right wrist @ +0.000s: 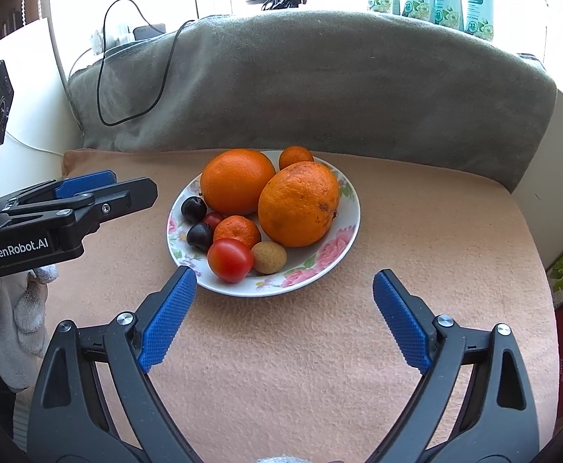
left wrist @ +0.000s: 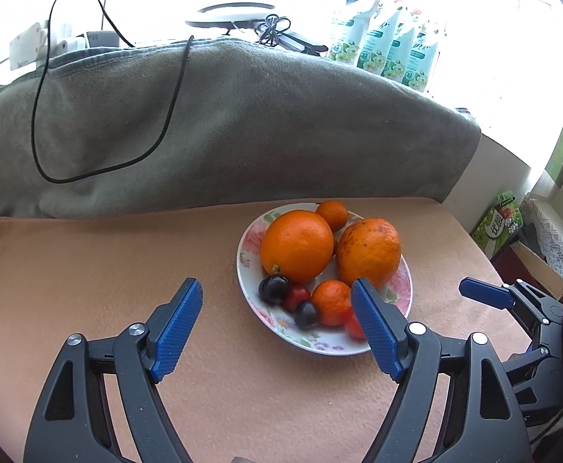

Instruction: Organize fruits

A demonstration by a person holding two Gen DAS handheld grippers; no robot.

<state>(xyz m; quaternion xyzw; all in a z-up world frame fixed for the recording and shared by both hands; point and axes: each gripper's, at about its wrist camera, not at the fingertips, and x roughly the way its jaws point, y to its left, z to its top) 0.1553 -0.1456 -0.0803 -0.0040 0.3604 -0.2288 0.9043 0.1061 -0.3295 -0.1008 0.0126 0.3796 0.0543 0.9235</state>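
Grey blanket is filling the upper half of both views, peach cloth is covering the surface below it. Plate is sitting centre frame on the cloth, holding all the fruit: two big oranges, two small mandarins, a tomato, a brown longan-like fruit, dark plums, one more small red fruit.

Left gripper is hovering low centre, jaws spread and empty, its right finger overlapping the plate's near rim in the picture. Right gripper is hanging just short of the plate, jaws wide, nothing between them.

Step, by my read: nothing on the cloth, so either fruit is all gathered or sorting hasn't started. Next move likely needs one gripper reaching into the plate, closing gently on a small fruit without rolling its neighbours.
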